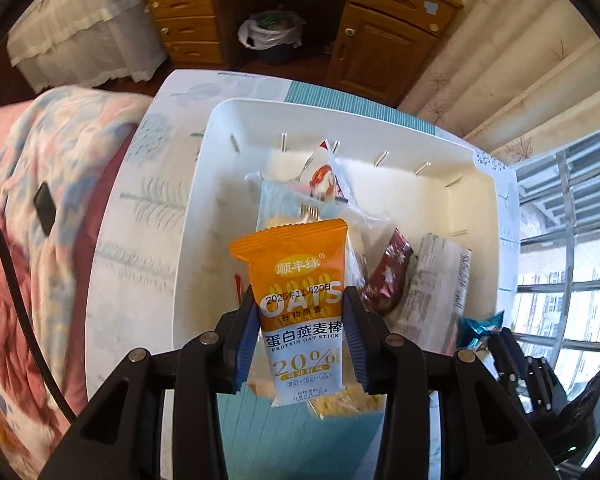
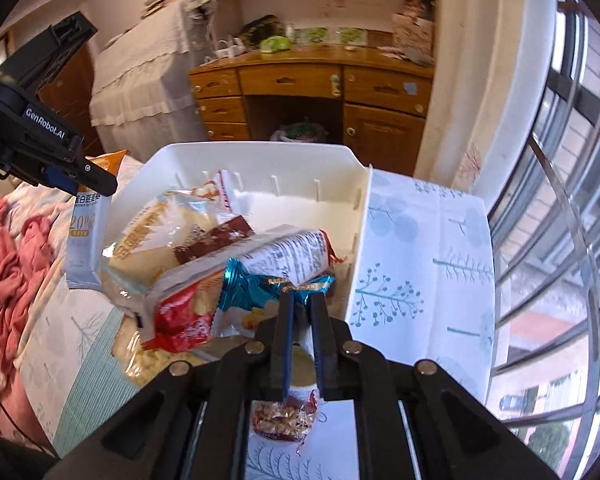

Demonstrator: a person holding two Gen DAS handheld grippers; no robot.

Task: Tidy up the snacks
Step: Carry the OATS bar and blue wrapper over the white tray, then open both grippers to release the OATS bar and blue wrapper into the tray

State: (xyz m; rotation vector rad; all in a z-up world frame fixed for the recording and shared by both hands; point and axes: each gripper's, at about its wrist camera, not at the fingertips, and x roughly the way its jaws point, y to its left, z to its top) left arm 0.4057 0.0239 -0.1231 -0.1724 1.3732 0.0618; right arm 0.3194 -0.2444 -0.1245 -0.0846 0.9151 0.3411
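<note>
My left gripper (image 1: 300, 300) is shut on an orange and white oat stick packet (image 1: 296, 264), held upright by its sides just before the white bin (image 1: 340, 108). The right wrist view shows that gripper (image 2: 80, 172) and its packet (image 2: 86, 232) left of the bin (image 2: 260, 152). My right gripper (image 2: 303, 300) is shut on the edge of a teal snack packet (image 2: 252, 292) at the bin's near side. The bin holds a dark red packet (image 2: 212, 240), a long white printed packet (image 2: 284, 256), a red packet (image 2: 180, 320) and a clear bag (image 2: 148, 232).
The bin stands on a table with a leaf-patterned cloth (image 2: 420, 260). A small nut packet (image 2: 284, 416) lies on the cloth under my right gripper. A bed with a pink floral quilt (image 1: 40, 200) is to the left, a wooden desk (image 2: 300, 80) behind, and a barred window (image 2: 560, 200) to the right.
</note>
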